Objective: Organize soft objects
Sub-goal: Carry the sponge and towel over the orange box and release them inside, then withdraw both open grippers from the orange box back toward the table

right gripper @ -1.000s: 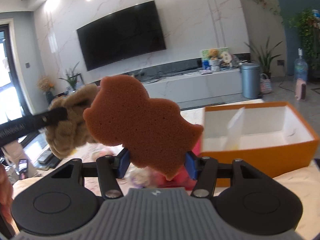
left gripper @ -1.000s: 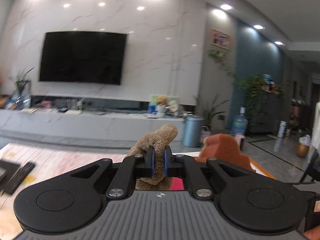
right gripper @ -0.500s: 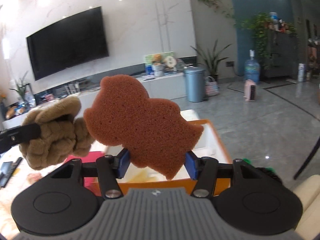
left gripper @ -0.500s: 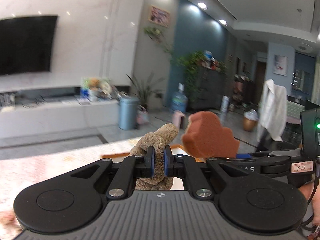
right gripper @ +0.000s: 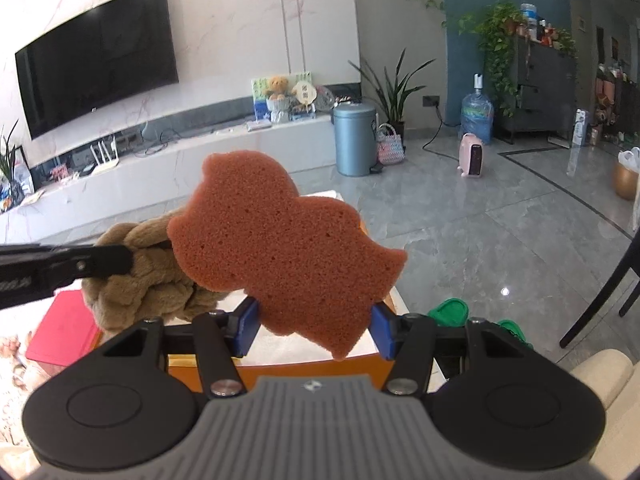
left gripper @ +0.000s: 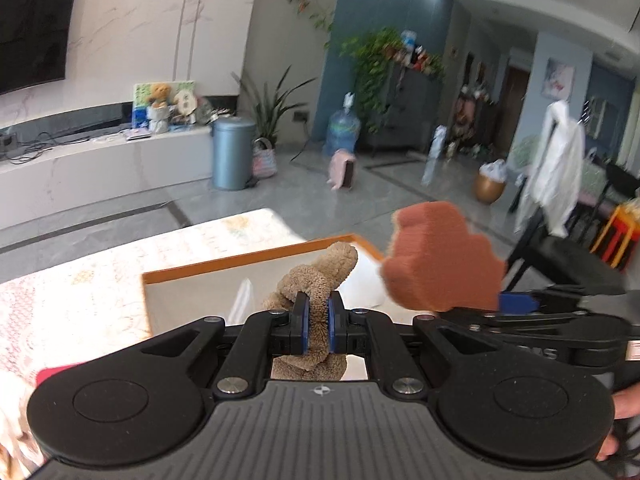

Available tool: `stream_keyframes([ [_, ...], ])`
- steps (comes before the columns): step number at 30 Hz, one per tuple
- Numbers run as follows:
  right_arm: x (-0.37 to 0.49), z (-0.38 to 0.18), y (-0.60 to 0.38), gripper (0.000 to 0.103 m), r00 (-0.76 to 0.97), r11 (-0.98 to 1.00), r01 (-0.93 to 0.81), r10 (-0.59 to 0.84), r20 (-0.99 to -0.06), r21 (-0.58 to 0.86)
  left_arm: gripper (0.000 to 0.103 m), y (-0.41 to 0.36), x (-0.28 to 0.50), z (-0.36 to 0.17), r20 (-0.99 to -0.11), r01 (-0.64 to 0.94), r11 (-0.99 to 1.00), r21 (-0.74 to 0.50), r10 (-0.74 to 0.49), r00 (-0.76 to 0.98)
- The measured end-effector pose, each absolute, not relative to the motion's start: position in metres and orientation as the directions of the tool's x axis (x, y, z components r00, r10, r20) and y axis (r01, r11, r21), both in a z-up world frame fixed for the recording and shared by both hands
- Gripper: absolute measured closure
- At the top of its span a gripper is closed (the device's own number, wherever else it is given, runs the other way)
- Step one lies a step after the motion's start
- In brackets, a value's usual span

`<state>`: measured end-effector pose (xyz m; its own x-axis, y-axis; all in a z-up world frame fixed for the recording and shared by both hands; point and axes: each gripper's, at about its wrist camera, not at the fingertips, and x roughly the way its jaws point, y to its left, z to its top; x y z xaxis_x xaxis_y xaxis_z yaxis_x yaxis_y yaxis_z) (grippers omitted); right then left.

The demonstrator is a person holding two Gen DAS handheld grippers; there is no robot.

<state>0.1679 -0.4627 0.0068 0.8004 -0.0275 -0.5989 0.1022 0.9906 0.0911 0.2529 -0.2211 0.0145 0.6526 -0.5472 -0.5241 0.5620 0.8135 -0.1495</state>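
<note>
- Both grippers have swung from facing the television wall to hang above the orange-rimmed white box [left gripper: 256,258].
- Left gripper [left gripper: 318,326] pinches a tan knotted plush toy [left gripper: 320,276], jaws nearly together.
- Right gripper [right gripper: 312,326], at three o'clock from it, clamps a flat brown duck-shaped sponge [right gripper: 280,248], jaws half spread.

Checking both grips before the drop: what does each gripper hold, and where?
Left gripper pinches the brown plush toy at a thin middle part. Right gripper clamps the orange sponge by its lower edges.
</note>
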Motion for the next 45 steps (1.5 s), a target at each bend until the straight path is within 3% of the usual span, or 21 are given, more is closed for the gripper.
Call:
stream_keyframes([
  [7,0.197,-0.012,-0.463,0.047,0.746,0.998,0.040,0.005,-0.666,0.052,0.093,-0.222,0.273,-0.004,-0.584,0.522,0.851,-0.065,-0.456,0.671],
  [14,0.247,-0.032,-0.471,0.047,0.603,0.993,0.035,0.068,-0.795,0.111,0.093,-0.232,0.289,-0.023,-0.654,0.531,0.847,0.014,-0.393,0.646],
  [24,0.298,-0.067,-0.465,0.046,0.392,0.995,0.010,0.088,-0.916,0.100,0.092,-0.242,0.315,-0.045,-0.737,0.508,0.862,0.005,-0.340,0.584],
  [36,0.332,-0.097,-0.450,0.044,0.194,0.997,0.013,0.068,-0.979,0.072,0.087,-0.235,0.311,-0.063,-0.811,0.545,0.835,-0.073,-0.368,0.455],
  [42,0.331,-0.095,-0.446,0.041,0.167,0.994,0.028,0.099,-0.981,0.105,0.078,-0.225,0.314,-0.066,-0.832,0.527,0.834,-0.163,-0.404,0.381],
  [45,0.329,-0.095,-0.450,0.040,0.158,0.991,0.040,0.118,-0.980,0.126,0.062,-0.221,0.306,-0.059,-0.816,0.545,0.820,-0.177,-0.431,0.385],
])
